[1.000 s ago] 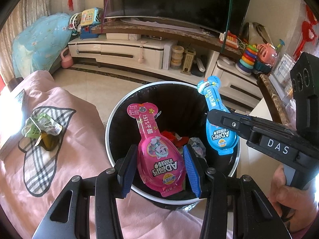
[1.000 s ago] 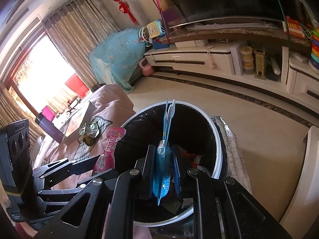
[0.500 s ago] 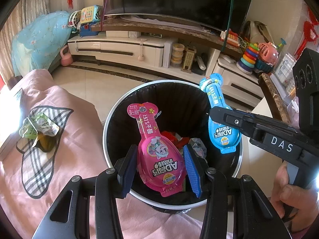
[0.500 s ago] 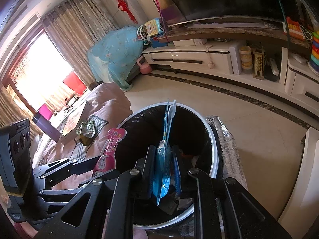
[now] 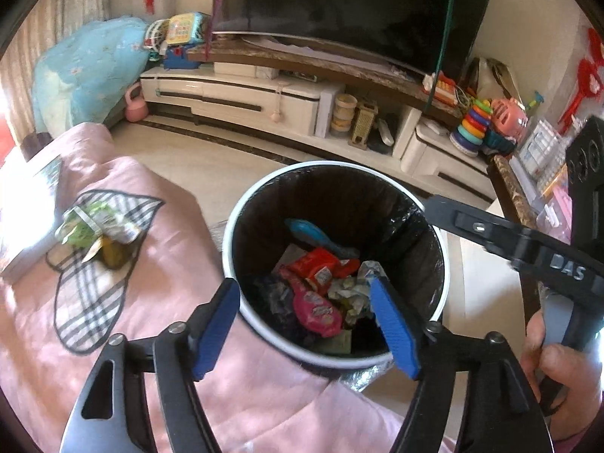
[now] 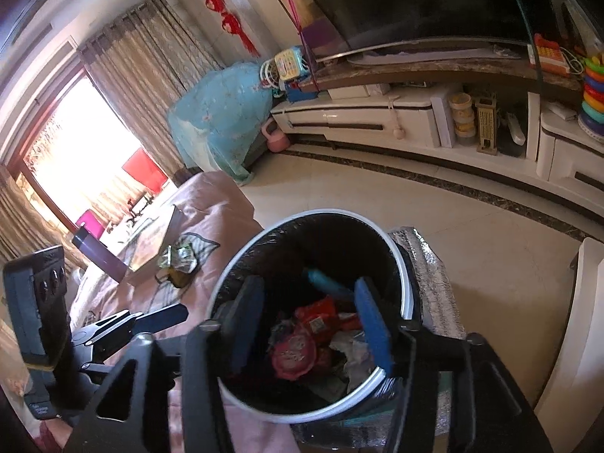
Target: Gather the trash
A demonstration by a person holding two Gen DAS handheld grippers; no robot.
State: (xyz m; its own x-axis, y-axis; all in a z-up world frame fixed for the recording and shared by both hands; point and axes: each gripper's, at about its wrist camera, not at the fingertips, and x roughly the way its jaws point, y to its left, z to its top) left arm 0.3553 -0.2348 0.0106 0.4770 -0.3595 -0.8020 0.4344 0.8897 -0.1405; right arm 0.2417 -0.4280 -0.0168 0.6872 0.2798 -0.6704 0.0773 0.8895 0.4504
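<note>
A round white-rimmed trash bin (image 5: 226,234) (image 6: 406,287) with a black liner stands beside a pink-covered couch. Inside it lie a pink snack pouch (image 5: 315,309) (image 6: 292,353), a blue snack pouch (image 5: 313,232) (image 6: 326,283), a red wrapper (image 5: 317,264) and crumpled paper. My left gripper (image 5: 305,324) hangs over the bin's near rim, its jaws opening with nothing between them. My right gripper (image 6: 307,324) is also above the bin, jaws opening and empty; its arm crosses the left wrist view at the right. A crumpled green wrapper (image 5: 90,222) (image 6: 179,256) lies on the couch.
A yellow-brown object (image 5: 113,255) sits next to the green wrapper, and a book or box (image 5: 26,226) lies at the couch's left. Across the tiled floor stand a white TV cabinet (image 5: 241,98), a television and toys (image 5: 475,128). A hand (image 5: 558,373) holds the right gripper.
Both grippers have opened. The pink pouch left the left jaws and the blue pouch left the right jaws; both now lie inside the bin.
</note>
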